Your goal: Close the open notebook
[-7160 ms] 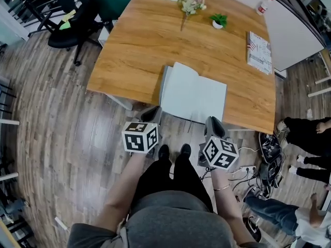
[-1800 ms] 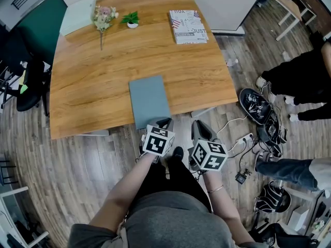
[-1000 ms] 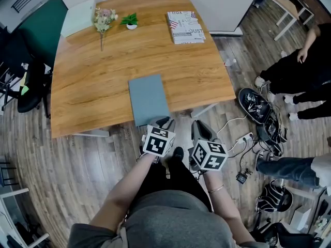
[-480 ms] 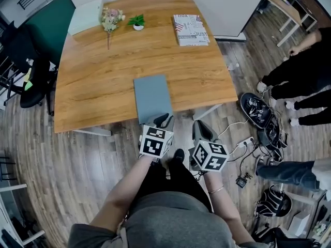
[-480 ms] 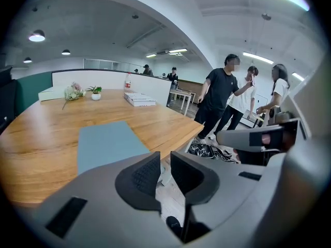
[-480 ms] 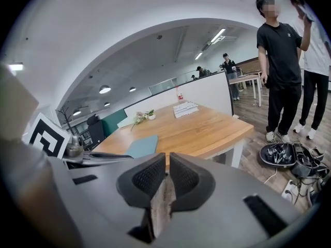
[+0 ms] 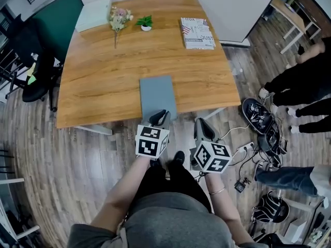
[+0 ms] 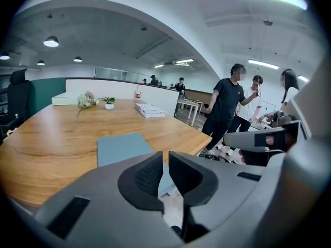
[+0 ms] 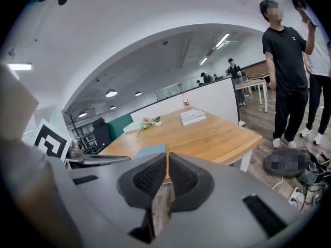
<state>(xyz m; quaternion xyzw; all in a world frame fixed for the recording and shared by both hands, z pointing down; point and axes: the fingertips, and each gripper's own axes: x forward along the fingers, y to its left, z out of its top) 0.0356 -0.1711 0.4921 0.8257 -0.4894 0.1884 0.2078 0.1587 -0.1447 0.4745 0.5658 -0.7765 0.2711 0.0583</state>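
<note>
notebook (image 7: 158, 96) lies closed, grey-blue cover up, at the near edge of the wooden table (image 7: 103, 71). just in front of that edge the left gripper (image 7: 159, 119) hangs with its jaws pinched together on nothing. to its right, the right gripper (image 7: 202, 130) is clenched empty too.

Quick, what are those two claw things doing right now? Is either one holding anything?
Left gripper: closed, jaws almost touching, nothing between them.
Right gripper: closed, jaws together, holding nothing.

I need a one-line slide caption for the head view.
Closed grey-blue notebook on wooden table; left gripper and right gripper shut, before its near edge.
</note>
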